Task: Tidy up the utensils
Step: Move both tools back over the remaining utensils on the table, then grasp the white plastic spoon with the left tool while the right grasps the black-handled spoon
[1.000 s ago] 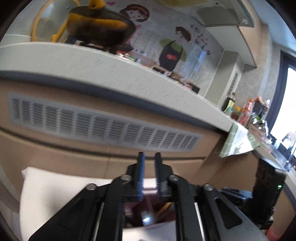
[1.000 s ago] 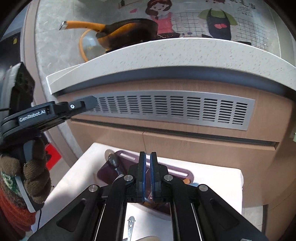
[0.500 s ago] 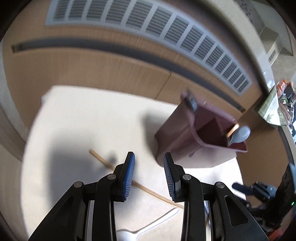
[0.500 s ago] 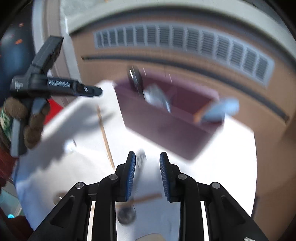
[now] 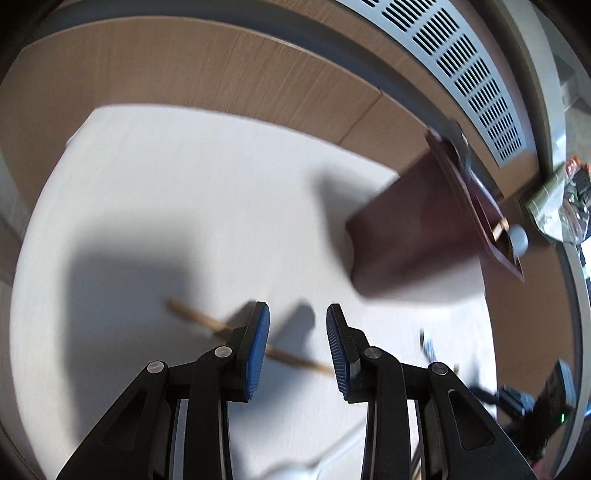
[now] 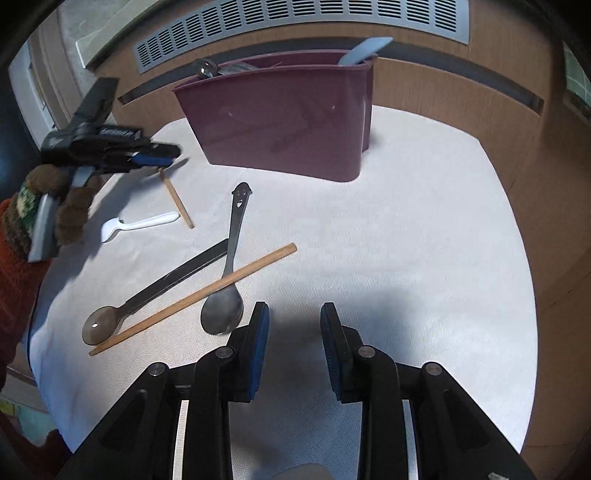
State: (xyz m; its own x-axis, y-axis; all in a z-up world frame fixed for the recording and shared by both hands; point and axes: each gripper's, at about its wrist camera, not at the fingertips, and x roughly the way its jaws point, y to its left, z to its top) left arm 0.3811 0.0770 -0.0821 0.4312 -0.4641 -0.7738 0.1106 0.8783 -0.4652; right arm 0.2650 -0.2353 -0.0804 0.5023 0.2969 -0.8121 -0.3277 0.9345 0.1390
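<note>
A maroon utensil holder (image 6: 280,122) (image 5: 417,229) stands at the back of the white table (image 6: 406,221), with metal spoons (image 6: 205,68) and a pale blue spoon (image 6: 365,48) inside. Loose on the table lie a smiley-handled metal spoon (image 6: 232,258), a long wooden chopstick (image 6: 192,299), a dark spoon (image 6: 159,291), a white plastic spoon (image 6: 140,223) and a second chopstick (image 6: 177,201) (image 5: 192,314). My left gripper (image 5: 297,321) (image 6: 159,157) hovers open over that second chopstick. The jaws of my right gripper (image 6: 293,317) are opening over bare cloth, just right of the metal spoon's bowl.
A wooden cabinet front with a grey vent grille (image 6: 295,14) rises directly behind the table. A gloved hand (image 6: 62,206) holds the left gripper at the table's left edge. Bare cloth stretches to the right of the holder and spoons.
Both grippers tipped down from facing the counter and sank toward the table. Both sets of jaws, nearly shut a second ago, have spread apart. The loose utensils came into view.
</note>
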